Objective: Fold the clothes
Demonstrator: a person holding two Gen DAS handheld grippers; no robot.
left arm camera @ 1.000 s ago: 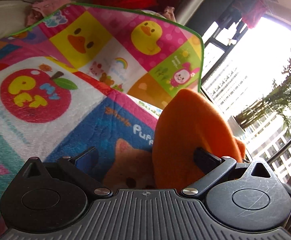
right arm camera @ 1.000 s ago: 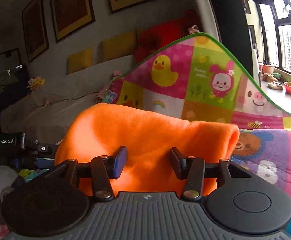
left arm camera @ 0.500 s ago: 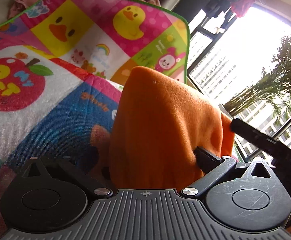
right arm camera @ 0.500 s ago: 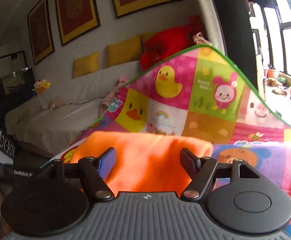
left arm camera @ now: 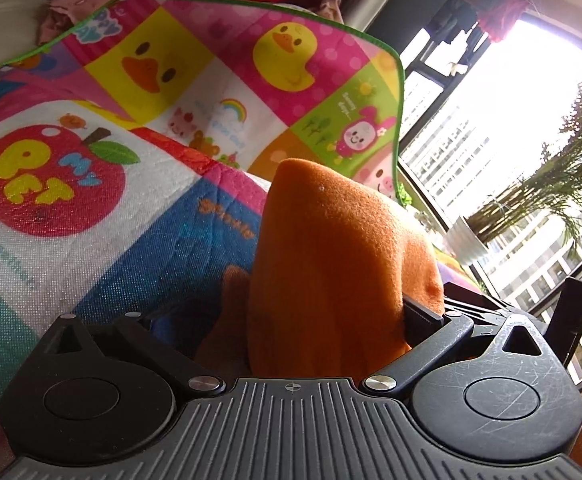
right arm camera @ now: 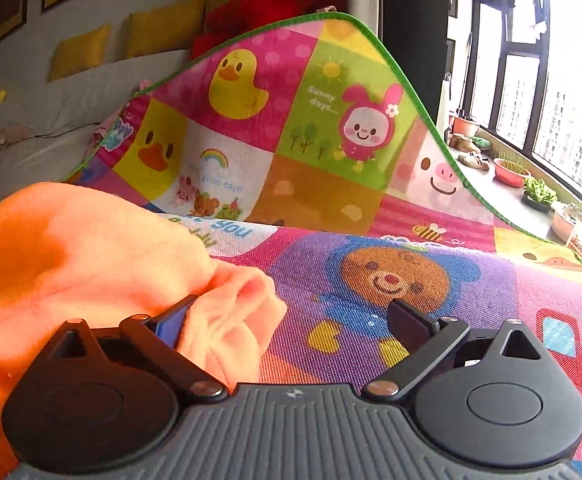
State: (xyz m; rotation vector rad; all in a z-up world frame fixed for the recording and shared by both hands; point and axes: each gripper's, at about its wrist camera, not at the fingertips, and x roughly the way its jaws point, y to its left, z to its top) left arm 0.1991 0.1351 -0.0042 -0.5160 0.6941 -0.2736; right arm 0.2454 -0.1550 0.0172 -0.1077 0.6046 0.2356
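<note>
**Two claws, one orange cloth, and a fold that needs a flat landing**

One play mat (right arm camera: 371, 264) fills most of both views, its far edge curling up behind toward the upper middle of the frame. On it, the orange cloth (left arm camera: 331, 264) is the thing being folded. In the left wrist view it stands bunched in a tall hump at centre frame, rising between the fingers of the left claw (left arm camera: 291, 320). That claw's right finger presses into the fabric; the left finger is hidden behind the cloth, so I cannot tell whether the jaws are truly clamped.

In the right wrist view the cloth lies heaped at lower left, a crumpled end spilling just past the left finger. The right claw (right arm camera: 291, 320) stands wide apart, its right finger over bare mat, gripping nothing.

As a judgement, the cloth is bunched rather than flat, so good work here means spreading it: take one clean edge, not a wad of layers, draw it taut and low over the mat, and smooth creases before any crease is set.
</note>
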